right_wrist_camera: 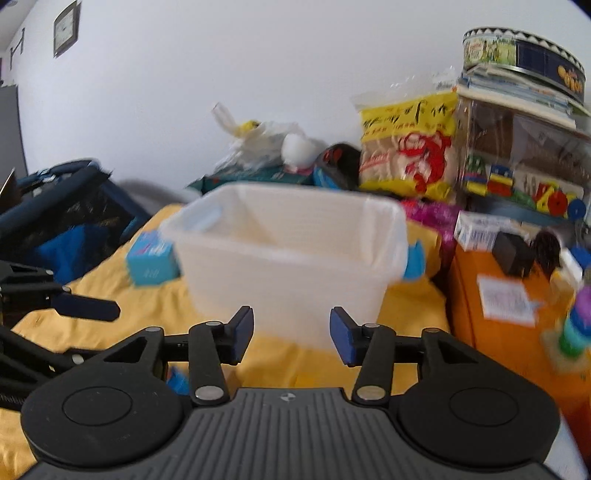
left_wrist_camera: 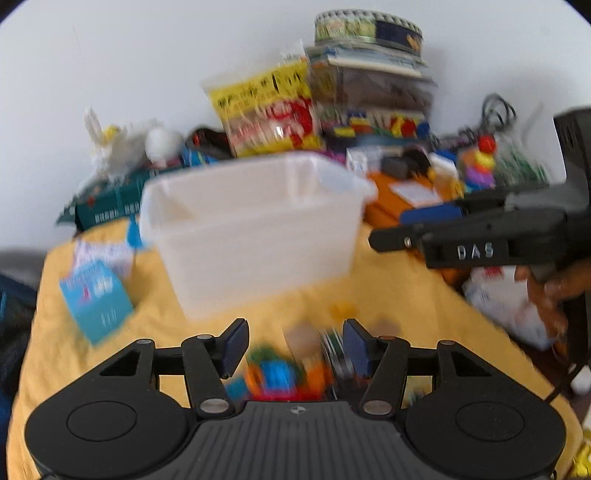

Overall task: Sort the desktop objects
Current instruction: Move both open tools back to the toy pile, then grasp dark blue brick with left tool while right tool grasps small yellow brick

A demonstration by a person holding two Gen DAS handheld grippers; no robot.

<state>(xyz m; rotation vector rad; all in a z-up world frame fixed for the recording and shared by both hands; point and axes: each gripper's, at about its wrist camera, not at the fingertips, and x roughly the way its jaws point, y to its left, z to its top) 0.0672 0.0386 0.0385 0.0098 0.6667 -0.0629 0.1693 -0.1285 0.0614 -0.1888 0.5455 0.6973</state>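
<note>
A white plastic bin [left_wrist_camera: 255, 229] [right_wrist_camera: 291, 251] stands on the yellow cloth [left_wrist_camera: 399, 295] [right_wrist_camera: 147, 302], and its inside looks bare. My left gripper [left_wrist_camera: 295, 349] is open, low over a blurred heap of colourful toys [left_wrist_camera: 280, 373] near the cloth's front edge. Nothing sits between its blue pads [left_wrist_camera: 234, 345]. My right gripper [right_wrist_camera: 291, 334] hangs open and holds nothing, just in front of the bin. From the left wrist view the right gripper [left_wrist_camera: 391, 240] reaches in at the right, held by a hand [left_wrist_camera: 561, 288].
A light blue box [left_wrist_camera: 96, 302] [right_wrist_camera: 151, 262] lies left of the bin. Behind it are a yellow snack bag [left_wrist_camera: 269, 110] [right_wrist_camera: 406, 147], stacked books with a round tin [left_wrist_camera: 369, 29] [right_wrist_camera: 524, 59], an orange box [right_wrist_camera: 509, 295] and a ring stacker toy [left_wrist_camera: 480, 162].
</note>
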